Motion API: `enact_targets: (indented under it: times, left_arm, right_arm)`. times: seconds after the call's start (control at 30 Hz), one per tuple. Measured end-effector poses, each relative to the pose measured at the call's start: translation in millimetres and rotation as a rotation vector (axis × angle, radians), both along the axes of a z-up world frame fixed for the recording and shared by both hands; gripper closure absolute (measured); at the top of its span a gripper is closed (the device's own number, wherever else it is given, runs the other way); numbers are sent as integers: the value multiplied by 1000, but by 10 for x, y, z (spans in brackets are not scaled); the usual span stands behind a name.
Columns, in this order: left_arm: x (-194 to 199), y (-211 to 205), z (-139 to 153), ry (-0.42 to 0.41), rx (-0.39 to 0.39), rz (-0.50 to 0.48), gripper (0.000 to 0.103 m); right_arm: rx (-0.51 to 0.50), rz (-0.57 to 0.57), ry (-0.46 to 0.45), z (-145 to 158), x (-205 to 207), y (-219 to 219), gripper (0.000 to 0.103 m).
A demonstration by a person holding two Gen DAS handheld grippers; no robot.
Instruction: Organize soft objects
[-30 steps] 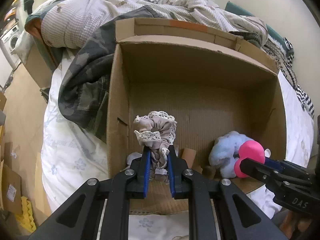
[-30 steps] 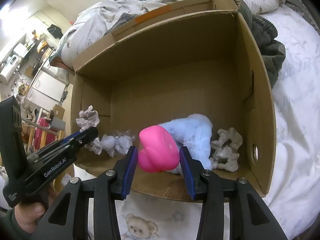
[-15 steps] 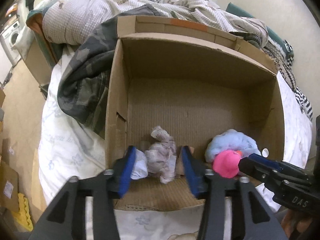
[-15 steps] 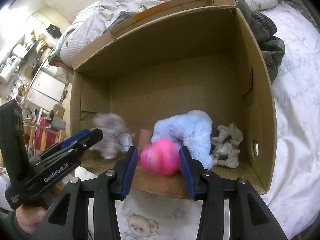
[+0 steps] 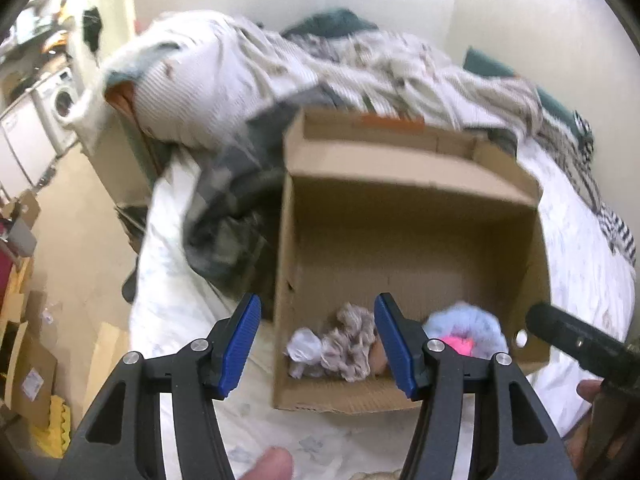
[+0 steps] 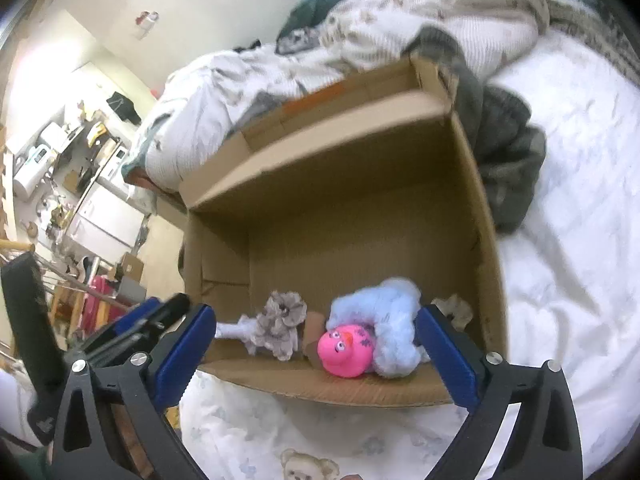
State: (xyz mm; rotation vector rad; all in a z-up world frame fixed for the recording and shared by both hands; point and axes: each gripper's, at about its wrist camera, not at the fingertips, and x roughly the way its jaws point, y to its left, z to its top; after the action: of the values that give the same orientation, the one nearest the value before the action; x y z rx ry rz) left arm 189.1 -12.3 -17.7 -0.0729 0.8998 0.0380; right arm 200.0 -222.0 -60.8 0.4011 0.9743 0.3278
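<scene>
- Box [image 6: 352, 208] is sitting on the bed [image 6: 568, 248], open at the top, holding the soft things along its near wall.
- I am opening my left claw [image 5: 316, 344]; nothing is between its pads, and the beige scrunchie [image 5: 352, 346] is lying in the box's near left corner.
- I am spreading my right claw [image 6: 316, 354] wide, gripping nothing; the pink duck [image 6: 346, 354] is resting against the blue plush [image 6: 394, 320].
- Judging by this, both drops are done; whatever is left outside the box is not showing here.
</scene>
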Motion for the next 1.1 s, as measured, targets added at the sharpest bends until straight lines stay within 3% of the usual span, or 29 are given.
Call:
enact_targets:
  times: [0.1, 0.27, 0.4, 0.5, 0.6, 0.87, 1.1]
  left_arm:
    - [-104, 81, 162, -40, -45, 2, 46]
    - [-325, 156, 302, -52, -62, 13, 22]
    - [-503, 206, 360, -41, -71, 8, 15]
    - [-691, 233, 400, -56, -71, 7, 1]
    - [-841, 219, 402, -64, -64, -38, 1]
    - [-1074, 238, 343, -123, -6, 15, 1]
    - [-1008, 277, 216, -108, -35, 11, 1]
  right_arm:
    - [-50, -13, -20, 149, -95, 2, 0]
    - [-79, -8, -82, 419, -327, -4, 0]
    - [-82, -7, -106, 549, -488, -37, 0]
    - [-101, -6, -132, 606, -613, -45, 0]
    - [-115, -19, -150, 606, -736, -73, 0]
    - [-145, -44, -206, 483, -976, -36, 0]
    - [-206, -43, -205, 349, -958, 45, 0]
